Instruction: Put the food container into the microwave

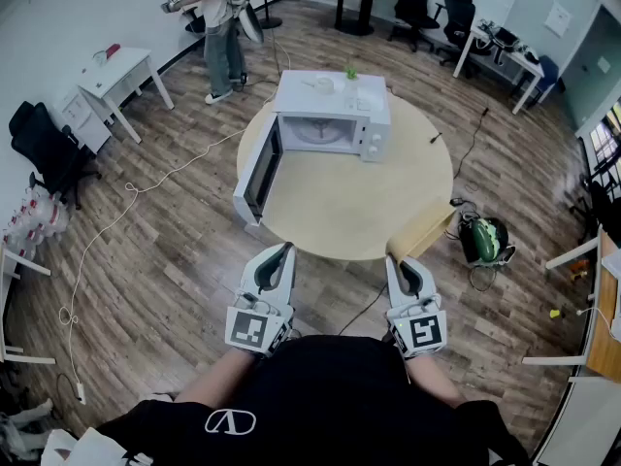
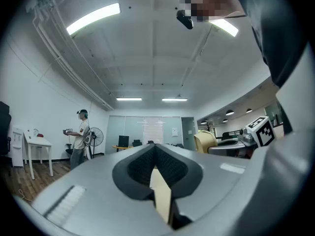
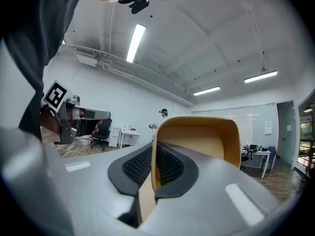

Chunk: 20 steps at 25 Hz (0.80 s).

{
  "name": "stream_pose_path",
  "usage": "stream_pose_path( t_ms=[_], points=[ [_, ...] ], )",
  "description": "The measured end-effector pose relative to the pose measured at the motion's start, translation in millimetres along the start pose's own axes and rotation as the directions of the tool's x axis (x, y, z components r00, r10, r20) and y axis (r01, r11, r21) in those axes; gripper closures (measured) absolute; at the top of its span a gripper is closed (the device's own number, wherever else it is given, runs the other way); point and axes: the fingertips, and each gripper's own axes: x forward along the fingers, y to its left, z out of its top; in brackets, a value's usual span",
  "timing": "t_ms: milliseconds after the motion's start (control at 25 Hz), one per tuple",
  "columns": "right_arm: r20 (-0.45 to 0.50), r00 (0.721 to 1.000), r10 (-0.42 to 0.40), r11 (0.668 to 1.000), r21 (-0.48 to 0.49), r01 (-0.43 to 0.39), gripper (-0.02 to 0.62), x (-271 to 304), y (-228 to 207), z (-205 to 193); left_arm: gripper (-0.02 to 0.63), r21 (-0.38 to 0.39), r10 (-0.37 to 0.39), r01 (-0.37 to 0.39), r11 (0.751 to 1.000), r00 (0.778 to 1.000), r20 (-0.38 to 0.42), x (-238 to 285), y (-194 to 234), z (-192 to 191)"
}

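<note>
At the near edge of the round table (image 1: 359, 212), my right claw (image 3: 153, 166) pinches the food container (image 3: 197, 141) by its wall so it won't drop. My left claw (image 1: 283, 250) is closed, empty. The microwave (image 1: 335, 115) sits well ahead, door (image 1: 257, 173) open for it.

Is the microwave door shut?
No, the microwave on the round table has its door swung wide open toward the left of the head view, so its inside shows.
</note>
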Motion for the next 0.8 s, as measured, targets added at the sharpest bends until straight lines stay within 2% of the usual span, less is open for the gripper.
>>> stream_pose_path(
  t_ms=[520, 800],
  points=[
    [0.009, 1.0, -0.001, 0.999, 0.034, 0.001, 0.58, -5.2, 2.3, -1.8, 0.606, -0.012, -0.035, 0.034, 0.999, 0.999, -0.007, 1.3, -6.3, -9.7],
    [-0.003, 1.0, -0.01, 0.999, 0.046, 0.011, 0.58, -28.0, -8.9, -14.1, 0.606, -0.01, -0.065, 0.065, 0.998, 0.998, -0.018, 13.8, -31.3, -16.7]
  ],
)
